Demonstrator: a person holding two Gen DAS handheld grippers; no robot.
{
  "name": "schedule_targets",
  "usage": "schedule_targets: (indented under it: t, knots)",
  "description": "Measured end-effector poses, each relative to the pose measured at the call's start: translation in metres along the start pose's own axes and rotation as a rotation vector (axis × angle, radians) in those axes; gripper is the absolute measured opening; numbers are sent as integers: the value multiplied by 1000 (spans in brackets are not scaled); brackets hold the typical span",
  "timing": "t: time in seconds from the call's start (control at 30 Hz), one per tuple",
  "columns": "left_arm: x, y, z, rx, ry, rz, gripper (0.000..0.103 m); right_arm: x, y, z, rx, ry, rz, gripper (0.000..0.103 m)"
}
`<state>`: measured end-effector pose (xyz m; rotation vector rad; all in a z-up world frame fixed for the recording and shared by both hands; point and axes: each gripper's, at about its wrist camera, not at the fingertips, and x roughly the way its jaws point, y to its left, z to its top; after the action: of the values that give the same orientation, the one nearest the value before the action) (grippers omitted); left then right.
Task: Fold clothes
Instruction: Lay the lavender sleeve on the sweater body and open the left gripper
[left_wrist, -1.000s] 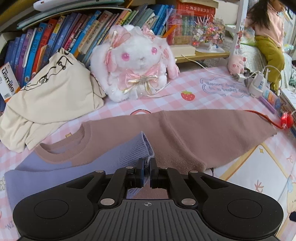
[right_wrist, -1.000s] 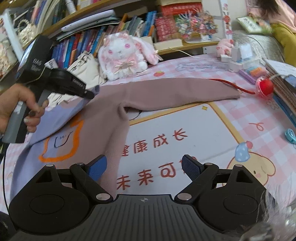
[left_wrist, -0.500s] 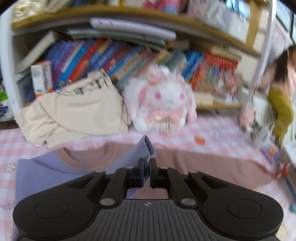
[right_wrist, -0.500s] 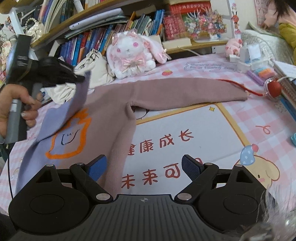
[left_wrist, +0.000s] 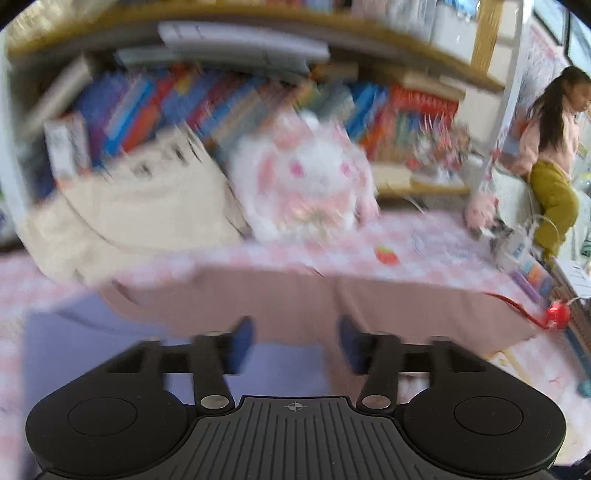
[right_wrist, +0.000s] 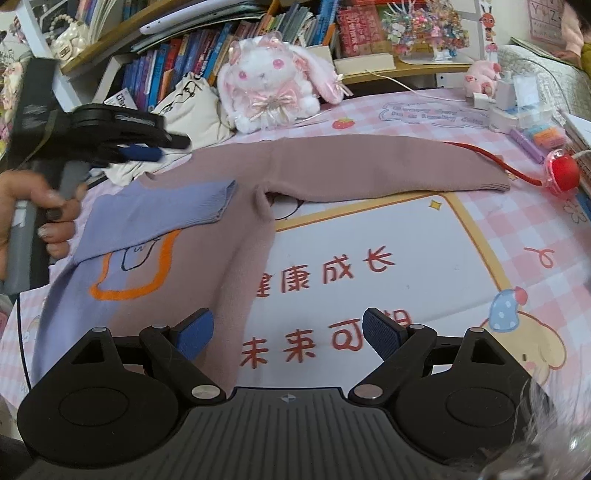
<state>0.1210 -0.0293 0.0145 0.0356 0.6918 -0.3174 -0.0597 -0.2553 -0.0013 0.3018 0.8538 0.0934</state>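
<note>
Lying flat on the tabletop (right_wrist: 517, 258): one sweater (right_wrist: 236, 258), mauve-brown with lilac panels and an orange outline drawing on the front. Its lilac sleeve (right_wrist: 166, 210) is folded across the chest, cuff toward the middle; its brown sleeve (right_wrist: 388, 166) stretches out straight to the right.

Left tongs (right_wrist: 147, 149): held in a person's hand (right_wrist: 33, 218) at the far left, above the sweater's collar, apart from the cloth. In the left wrist view, which is blurred, the left tongs (left_wrist: 295, 347) stand wide apart with nothing between them.

Right tongs (right_wrist: 288, 332): near edge, jaws spread wide, empty, hovering over the sweater's hem and the printed mat (right_wrist: 369, 266) with red characters.

Tabletop cover: pink check with cartoon prints.

Far side, left to right:
- cream cloth bag (right_wrist: 192, 107), slumped against the books
- white and pink plush rabbit (right_wrist: 269, 88), sitting upright
- small pink plush pig (right_wrist: 480, 77)
- white chargers and cable (right_wrist: 506, 99)

Right side: red ball (right_wrist: 563, 171) on a red cord, just beside the brown cuff.

Behind: bookshelf (right_wrist: 184, 62) packed with books.

Far right in the left wrist view: a person (left_wrist: 554, 147) in a pink top.
</note>
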Motion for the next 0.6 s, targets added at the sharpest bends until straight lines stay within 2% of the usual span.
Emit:
schedule_targets:
  t: [0.03,0.1,0.23,0.33,0.4,0.53,0.6]
  knots:
    - [-7,13,-2,4,-12,43,68,1,3,-1,-1,2,5,87]
    - [-12,46,-4,-24,28,130,68,5,10,-3,-8,6,11,87]
    - [-15,126,-21,-139,95,304,68,12,29,-13,-41,24,2,85]
    - [-12,173,-32,-201,102,404,68,16,42,-21,-60,36,-23,85]
    - [-10,195,-38,-248,104,419,68,18,50,-26,-72,28,-55,81]
    - [6,212,-40,-317,152,314,69,15,53,-35,-37,13,-111,68]
    - [18,209,-38,-272,184,257,69,14,52,-39,-6,14,-128,59]
